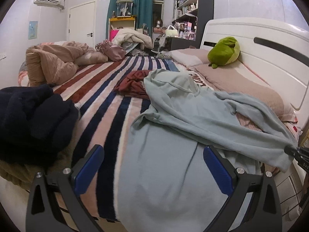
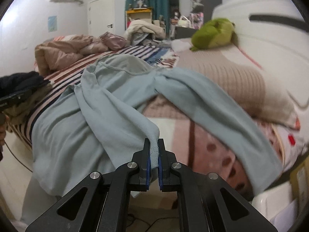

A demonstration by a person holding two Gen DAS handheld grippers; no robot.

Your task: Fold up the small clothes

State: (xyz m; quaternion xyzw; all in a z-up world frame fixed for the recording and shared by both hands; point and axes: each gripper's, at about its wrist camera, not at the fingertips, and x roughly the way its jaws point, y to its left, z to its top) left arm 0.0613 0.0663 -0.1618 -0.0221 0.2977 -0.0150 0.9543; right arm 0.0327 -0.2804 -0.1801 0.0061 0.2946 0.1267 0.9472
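A pale blue-green sweatshirt (image 1: 183,116) lies spread on the striped bed blanket (image 1: 108,89), its body hanging over the near edge. My left gripper (image 1: 152,162) is open, its blue pads either side of the hanging body, holding nothing. My right gripper (image 2: 154,154) is shut on the ribbed cuff of a sleeve of the sweatshirt (image 2: 119,104), lifted above the bed edge. The right gripper's tip shows at the right edge of the left wrist view (image 1: 297,152). The second sleeve (image 2: 222,104) stretches right, blurred.
A dark red garment (image 1: 133,85) lies crumpled behind the sweatshirt. A navy fleece pile (image 1: 32,116) sits at the left. A tan duvet (image 1: 56,61), pillows (image 1: 237,89), a green plush toy (image 1: 225,51) and the white headboard (image 1: 270,44) bound the bed.
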